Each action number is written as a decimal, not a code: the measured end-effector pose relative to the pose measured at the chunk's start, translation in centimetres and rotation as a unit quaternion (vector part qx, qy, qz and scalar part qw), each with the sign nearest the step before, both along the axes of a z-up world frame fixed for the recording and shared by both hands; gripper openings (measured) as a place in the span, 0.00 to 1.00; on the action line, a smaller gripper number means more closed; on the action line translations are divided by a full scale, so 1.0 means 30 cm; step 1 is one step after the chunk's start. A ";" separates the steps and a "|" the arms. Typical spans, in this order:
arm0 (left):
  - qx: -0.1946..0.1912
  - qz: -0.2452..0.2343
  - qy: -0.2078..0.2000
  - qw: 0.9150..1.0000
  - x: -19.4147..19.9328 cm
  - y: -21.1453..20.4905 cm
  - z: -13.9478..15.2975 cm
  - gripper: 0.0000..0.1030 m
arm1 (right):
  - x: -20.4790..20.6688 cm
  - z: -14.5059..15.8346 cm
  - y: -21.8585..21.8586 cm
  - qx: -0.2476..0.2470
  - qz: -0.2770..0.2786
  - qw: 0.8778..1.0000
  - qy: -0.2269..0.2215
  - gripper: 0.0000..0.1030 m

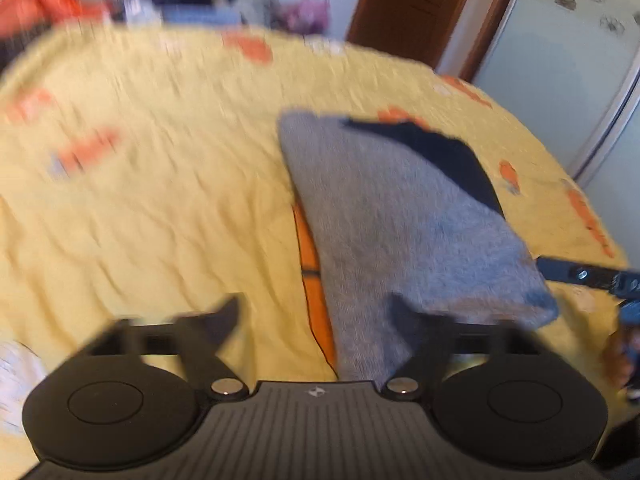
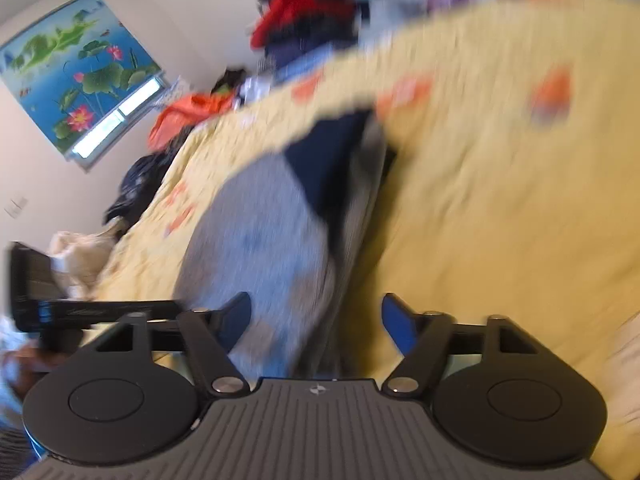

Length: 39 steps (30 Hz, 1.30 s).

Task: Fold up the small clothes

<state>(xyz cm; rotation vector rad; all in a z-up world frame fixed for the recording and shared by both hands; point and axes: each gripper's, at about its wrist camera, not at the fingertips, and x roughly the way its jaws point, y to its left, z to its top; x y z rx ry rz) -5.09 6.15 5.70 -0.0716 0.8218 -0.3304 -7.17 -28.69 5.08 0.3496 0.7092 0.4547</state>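
A small grey garment (image 1: 392, 216) with a dark navy band (image 1: 444, 152) lies folded on the yellow bed sheet (image 1: 160, 200). My left gripper (image 1: 316, 316) stands wide open just above its near end. The cloth runs between the fingers and brushes past the right finger (image 1: 400, 312) without being pinched. In the right wrist view the same grey garment (image 2: 260, 232) stretches away from my right gripper (image 2: 316, 316), which is also open, with the cloth's near end lying loose beside the left finger (image 2: 240, 312). Each gripper shows at the edge of the other's view; both pictures are blurred.
The sheet carries orange carrot prints (image 1: 248, 48). Piled clothes, orange (image 2: 192, 112) and red (image 2: 304, 12), lie past the bed's far edge. A wooden door (image 1: 416, 4) and a white wardrobe (image 1: 560, 60) stand at the far right. A lotus picture (image 2: 76, 68) hangs on the wall.
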 end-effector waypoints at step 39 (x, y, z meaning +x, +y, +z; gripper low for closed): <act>0.012 0.027 -0.012 0.999 0.341 -0.194 -0.145 1.00 | 0.217 -0.064 0.330 -0.259 0.006 0.965 -0.047 0.62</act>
